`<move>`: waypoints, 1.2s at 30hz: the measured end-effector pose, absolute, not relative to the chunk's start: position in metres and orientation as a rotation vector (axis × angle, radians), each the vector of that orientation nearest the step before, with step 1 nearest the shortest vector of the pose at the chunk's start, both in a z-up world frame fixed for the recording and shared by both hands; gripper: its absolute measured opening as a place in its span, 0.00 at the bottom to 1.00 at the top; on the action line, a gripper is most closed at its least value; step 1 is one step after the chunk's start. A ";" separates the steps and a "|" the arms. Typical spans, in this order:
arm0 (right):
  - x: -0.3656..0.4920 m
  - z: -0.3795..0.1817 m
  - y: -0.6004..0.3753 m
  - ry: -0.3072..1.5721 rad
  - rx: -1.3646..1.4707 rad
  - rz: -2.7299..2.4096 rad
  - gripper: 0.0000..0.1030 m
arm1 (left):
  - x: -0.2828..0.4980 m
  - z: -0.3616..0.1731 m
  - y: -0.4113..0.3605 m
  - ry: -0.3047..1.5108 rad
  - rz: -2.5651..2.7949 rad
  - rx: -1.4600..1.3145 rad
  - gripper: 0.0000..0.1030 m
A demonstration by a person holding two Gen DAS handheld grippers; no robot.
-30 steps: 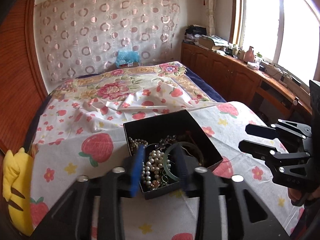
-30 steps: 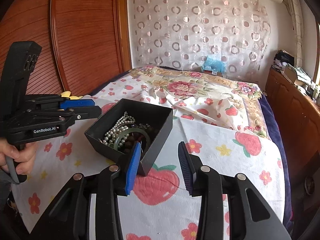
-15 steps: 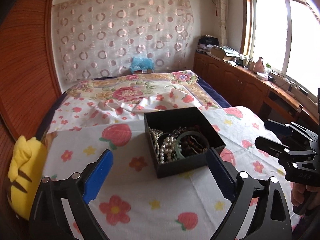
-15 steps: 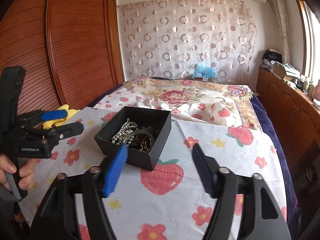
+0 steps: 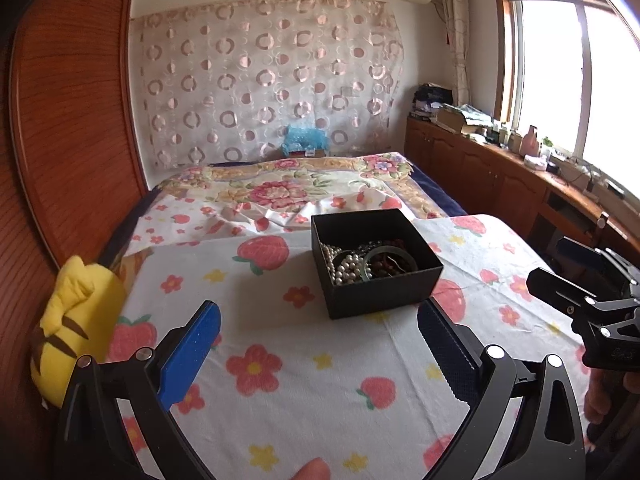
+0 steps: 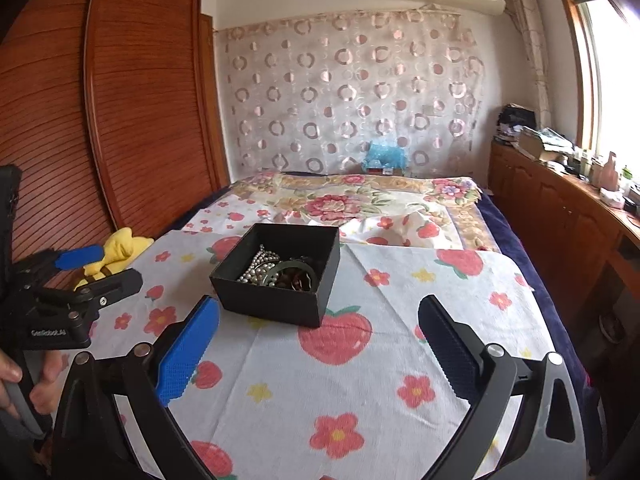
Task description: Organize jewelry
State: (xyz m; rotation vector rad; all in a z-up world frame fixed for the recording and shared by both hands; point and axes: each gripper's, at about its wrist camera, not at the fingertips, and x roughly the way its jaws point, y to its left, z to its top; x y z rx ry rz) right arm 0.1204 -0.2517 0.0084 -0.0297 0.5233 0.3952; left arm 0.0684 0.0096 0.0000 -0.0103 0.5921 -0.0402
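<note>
Left of the left gripper (image 5: 318, 322), a yellow plush toy (image 5: 76, 320). Left gripper spread wide, holding nothing. Just ahead of its fingertips, black jewelry box (image 5: 376, 276) with pearls and bangle. Right gripper (image 6: 318, 322) likewise agape and bare, box ahead, slightly left.

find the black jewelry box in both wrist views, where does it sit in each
Left wrist view: the black jewelry box sits right of centre on the strawberry-print cloth, past the open left gripper.
Right wrist view: the box sits left of centre, ahead of the open right gripper.
Shared landmark: the yellow plush toy at the cloth's left edge.
</note>
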 end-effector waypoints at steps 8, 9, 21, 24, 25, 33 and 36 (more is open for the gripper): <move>0.103 0.015 -0.253 0.487 -0.021 0.375 0.98 | 0.058 0.000 0.008 0.589 -0.015 -0.013 0.92; 0.102 0.016 -0.253 0.486 -0.020 0.376 0.98 | 0.057 0.001 0.008 0.588 -0.014 -0.012 0.93; 0.100 0.016 -0.253 0.496 -0.013 0.372 0.98 | 0.051 0.003 0.007 0.570 -0.016 -0.012 0.93; 0.100 0.015 -0.253 0.495 -0.015 0.370 0.98 | 0.050 0.005 0.007 0.570 -0.019 -0.013 0.93; 0.100 0.015 -0.253 0.495 -0.013 0.372 0.98 | 0.050 0.005 0.006 0.569 -0.019 -0.013 0.93; 0.100 0.015 -0.253 0.494 -0.014 0.371 0.98 | 0.050 0.005 0.006 0.566 -0.018 -0.010 0.93; 0.100 0.015 -0.253 0.497 -0.012 0.373 0.98 | 0.048 0.005 0.005 0.564 -0.019 -0.012 0.93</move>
